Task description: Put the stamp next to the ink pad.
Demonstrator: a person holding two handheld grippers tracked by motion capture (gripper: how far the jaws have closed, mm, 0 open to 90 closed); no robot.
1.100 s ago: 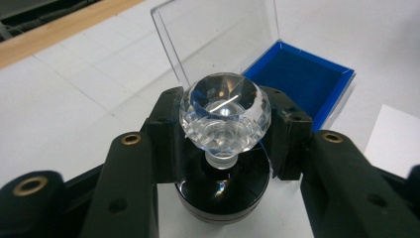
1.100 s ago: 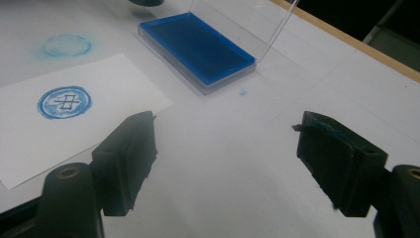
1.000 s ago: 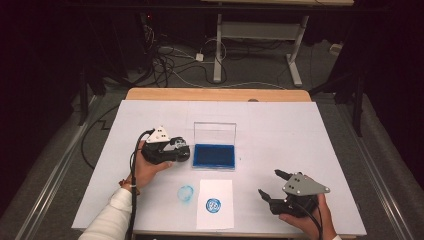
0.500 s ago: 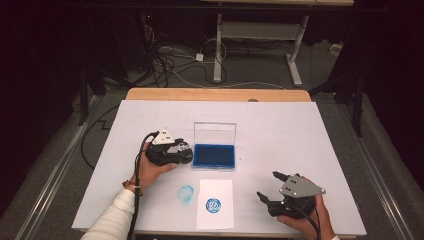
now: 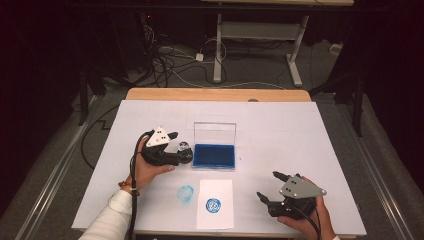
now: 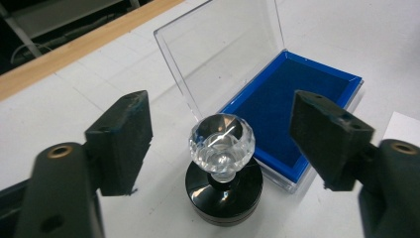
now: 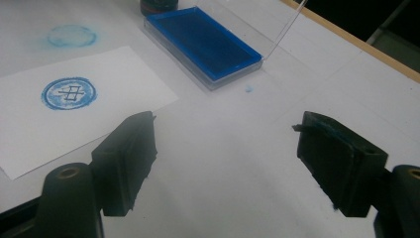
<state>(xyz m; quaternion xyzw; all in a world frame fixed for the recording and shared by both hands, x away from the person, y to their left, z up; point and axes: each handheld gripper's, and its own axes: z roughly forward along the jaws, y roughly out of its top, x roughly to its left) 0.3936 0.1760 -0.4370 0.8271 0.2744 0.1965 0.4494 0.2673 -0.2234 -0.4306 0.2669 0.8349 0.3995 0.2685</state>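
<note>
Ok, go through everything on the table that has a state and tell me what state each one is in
Stamp: upright on the table beside the ink pad, released, untouched.
Ink pad case: open, clear lid standing up.
Paper card: flat, stamped with a blue round mark.
Table sheet: blue round smudge left of the card.
Left tool: just been opening, now open around the stamp.
Right tool: open, empty.

On the white desk [image 5: 300, 130], the left gripper [image 5: 181, 146] has just been opening beside a crystal-knobbed black stamp [image 5: 185, 148], next to the open blue ink pad [image 5: 215, 156]; the right gripper [image 5: 267, 187] hovers apart.
</note>
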